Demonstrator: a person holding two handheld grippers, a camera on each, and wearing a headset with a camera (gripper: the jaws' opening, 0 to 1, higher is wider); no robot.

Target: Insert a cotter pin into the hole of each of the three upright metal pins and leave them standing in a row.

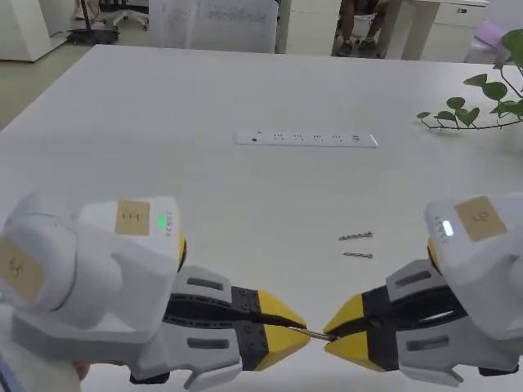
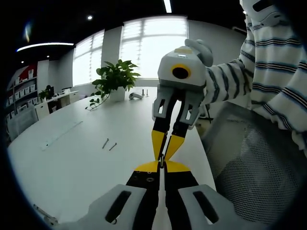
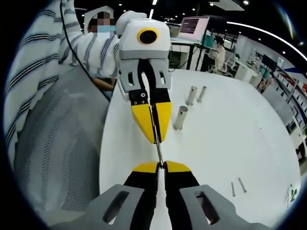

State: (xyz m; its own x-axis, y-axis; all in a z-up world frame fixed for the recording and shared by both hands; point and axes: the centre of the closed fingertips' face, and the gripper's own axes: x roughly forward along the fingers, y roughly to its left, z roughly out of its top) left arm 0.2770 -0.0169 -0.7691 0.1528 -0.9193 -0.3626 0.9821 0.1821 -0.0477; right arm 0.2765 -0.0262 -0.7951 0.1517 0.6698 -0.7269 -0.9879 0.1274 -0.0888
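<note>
White table [image 1: 245, 90]: work is held above its near edge. The left gripper [image 1: 301, 331] and right gripper [image 1: 331, 339] are set tip to tip, and the jaws of both are clamped shut.

Three metal pins [image 3: 181, 117] are seen standing on the table in the right gripper view, beyond the left gripper and off to one side. The left gripper is therefore judged the nearer to them. Their cross holes cannot be made out.

One cotter pin [image 3: 158, 143] is pinched at both ends and held clear of the table. Its long axis is laid along the line joining the two grippers. Two spare cotter pins [image 1: 355, 236] lie flat, well apart from the grippers.

Judged: no insertion made yet. The held pin must be freed by one gripper, then aimed crosswise at a standing pin.
</note>
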